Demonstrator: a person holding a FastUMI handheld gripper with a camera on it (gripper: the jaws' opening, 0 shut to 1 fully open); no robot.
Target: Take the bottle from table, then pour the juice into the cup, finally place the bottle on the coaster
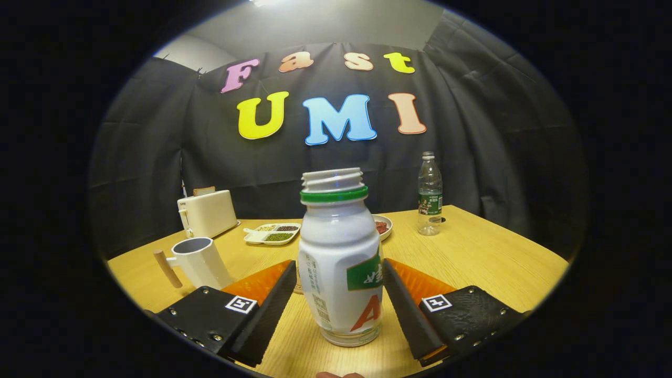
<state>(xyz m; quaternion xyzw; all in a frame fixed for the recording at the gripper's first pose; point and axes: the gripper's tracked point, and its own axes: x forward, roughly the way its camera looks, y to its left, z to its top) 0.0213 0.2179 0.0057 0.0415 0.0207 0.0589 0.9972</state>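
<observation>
A white juice bottle [340, 262] with a green neck ring and no cap stands upright between my fingers. My gripper [338, 268] is shut on the bottle, its black ribbed fingertips [283, 289] pressing on both sides of the body. The bottle's base sits low over the wooden table [472, 262]; whether it touches the top is unclear. The white cup [202, 260] with a wooden handle stands on the table ahead and to the left of the left finger. A thin brown sliver [297, 286], possibly the coaster's edge, peeks out just behind the bottle's left side.
A white toaster [207, 212] stands at the back left. Behind the bottle lie a divided dish [272, 233] of beans and a small plate [383, 227] with red food. A clear water bottle [430, 194] stands at the back right.
</observation>
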